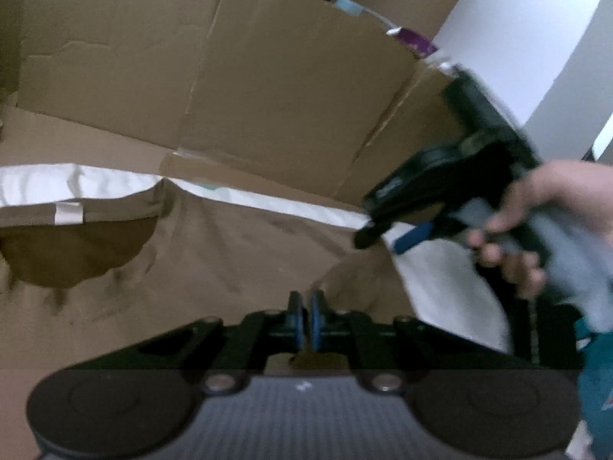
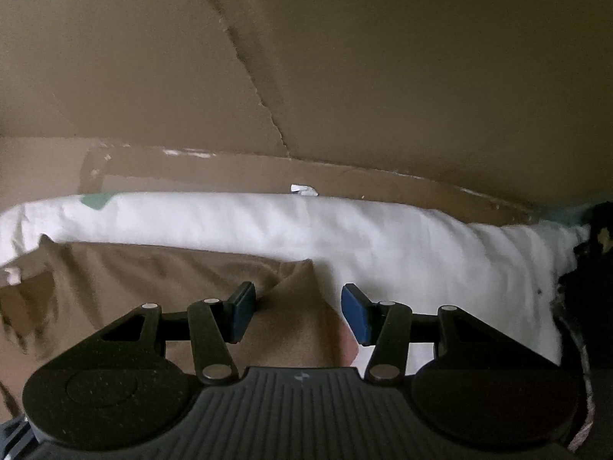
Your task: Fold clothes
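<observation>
A tan-brown garment (image 1: 237, 237) lies spread on a white sheet (image 1: 440, 280); its neck opening with a white label (image 1: 69, 214) is at the left. My left gripper (image 1: 306, 316) sits low over the cloth, its blue pads pressed together with a raised fold of the garment pinched between them. The right gripper (image 1: 383, 241), held by a hand (image 1: 536, 230), hovers just beyond and to the right. In the right wrist view the right gripper (image 2: 299, 306) is open, and a raised ridge of the garment (image 2: 295, 291) runs between its fingers without touching them.
Flattened cardboard (image 1: 287, 88) stands as a wall behind the sheet (image 2: 268, 222) and lies under it. A purple item (image 1: 415, 40) and a white wall (image 1: 517, 38) are at the back right. A teal sleeve (image 1: 597, 383) is at the right edge.
</observation>
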A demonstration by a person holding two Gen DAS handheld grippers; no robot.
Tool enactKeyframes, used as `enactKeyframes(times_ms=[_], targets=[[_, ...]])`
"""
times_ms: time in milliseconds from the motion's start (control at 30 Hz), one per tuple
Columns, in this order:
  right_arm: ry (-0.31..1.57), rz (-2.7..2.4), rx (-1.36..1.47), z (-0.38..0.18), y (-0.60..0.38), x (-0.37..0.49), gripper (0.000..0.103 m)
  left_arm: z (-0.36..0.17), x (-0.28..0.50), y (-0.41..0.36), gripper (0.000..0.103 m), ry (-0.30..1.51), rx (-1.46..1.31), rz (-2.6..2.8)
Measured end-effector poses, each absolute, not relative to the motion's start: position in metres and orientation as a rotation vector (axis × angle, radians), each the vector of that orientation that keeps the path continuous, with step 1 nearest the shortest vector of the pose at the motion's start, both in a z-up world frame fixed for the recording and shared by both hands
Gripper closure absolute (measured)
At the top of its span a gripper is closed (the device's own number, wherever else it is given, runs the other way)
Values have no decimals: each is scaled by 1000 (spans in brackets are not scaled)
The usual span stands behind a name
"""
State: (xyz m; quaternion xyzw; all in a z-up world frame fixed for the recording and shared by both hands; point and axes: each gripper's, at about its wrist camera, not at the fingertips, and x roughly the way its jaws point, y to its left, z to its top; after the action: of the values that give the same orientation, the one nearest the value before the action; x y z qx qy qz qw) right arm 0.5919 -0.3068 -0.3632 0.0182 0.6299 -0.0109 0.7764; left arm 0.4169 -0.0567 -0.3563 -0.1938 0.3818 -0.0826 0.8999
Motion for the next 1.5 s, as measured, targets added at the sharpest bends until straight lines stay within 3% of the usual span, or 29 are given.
enactKeyframes(times_ms=[500,767,900,1233,1300,1500], targets=[[1341,-84,16,-375,-303,604,43,-343,397,-36,99,843,-495,-134],[1226,6,148,-325,-316,582,43,-352,397,-31,99,866,-516,-121],[1136,45,63,-306,-318,569,44,-353,398,-29,99,864,-528,-112],[1148,181,-159,-342,-297,543,53,-355,398,-24,99,860,-533,-95],[1143,174,-214,-349,-290,541,59,-354,395,-23,99,853,-529,-71],[1111,174,-313,-355,-277,541,59,-357,393,-19,100,865,-545,-40]])
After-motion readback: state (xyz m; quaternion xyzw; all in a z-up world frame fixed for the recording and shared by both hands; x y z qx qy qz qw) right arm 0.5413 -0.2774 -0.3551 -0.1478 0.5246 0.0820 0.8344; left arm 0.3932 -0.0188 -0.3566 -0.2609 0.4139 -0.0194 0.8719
